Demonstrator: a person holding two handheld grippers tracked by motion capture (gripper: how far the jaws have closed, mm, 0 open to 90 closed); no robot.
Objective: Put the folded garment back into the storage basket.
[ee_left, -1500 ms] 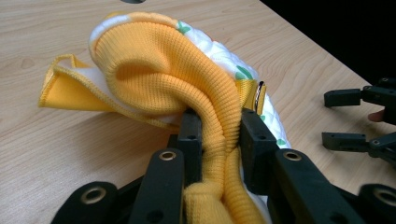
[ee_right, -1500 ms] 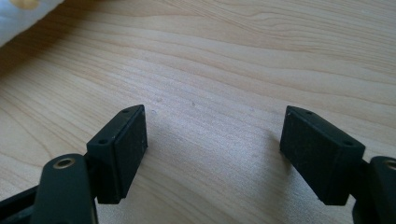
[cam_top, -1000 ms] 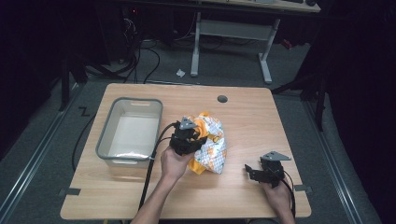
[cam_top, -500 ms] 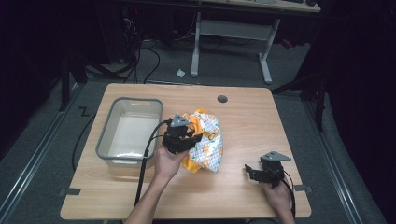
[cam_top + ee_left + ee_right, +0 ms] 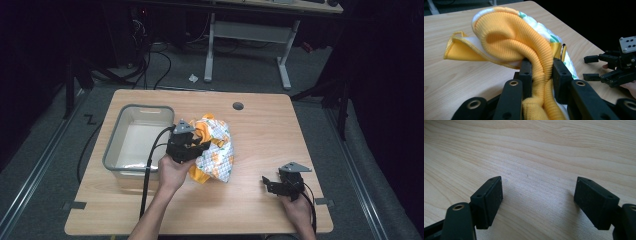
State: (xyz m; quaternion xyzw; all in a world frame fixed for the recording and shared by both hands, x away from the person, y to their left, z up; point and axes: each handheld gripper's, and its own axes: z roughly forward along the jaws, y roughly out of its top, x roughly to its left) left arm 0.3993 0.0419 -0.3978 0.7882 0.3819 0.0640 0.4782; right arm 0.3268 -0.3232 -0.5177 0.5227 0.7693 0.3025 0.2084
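Observation:
A bunched garment (image 5: 218, 150), white with an orange print and a yellow ribbed hem (image 5: 506, 32), hangs just above the middle of the wooden table (image 5: 260, 130). My left gripper (image 5: 199, 148) is shut on it. In the left gripper view the jaws (image 5: 541, 67) pinch a thick fold of the yellow ribbing. My right gripper (image 5: 268, 183) rests low at the table's front right, well apart from the garment. Its pads (image 5: 490, 197) stand wide open over bare wood, as they do seen from the left gripper view (image 5: 590, 67).
A grey plastic bin (image 5: 116, 150) stands on the left part of the table, just left of my left hand. A round cable hole (image 5: 238, 106) sits near the far edge. Desk legs and cables lie on the floor beyond.
My left gripper has carried the garment a little to the left, toward the bin, and slightly up. The right gripper has stayed in place.

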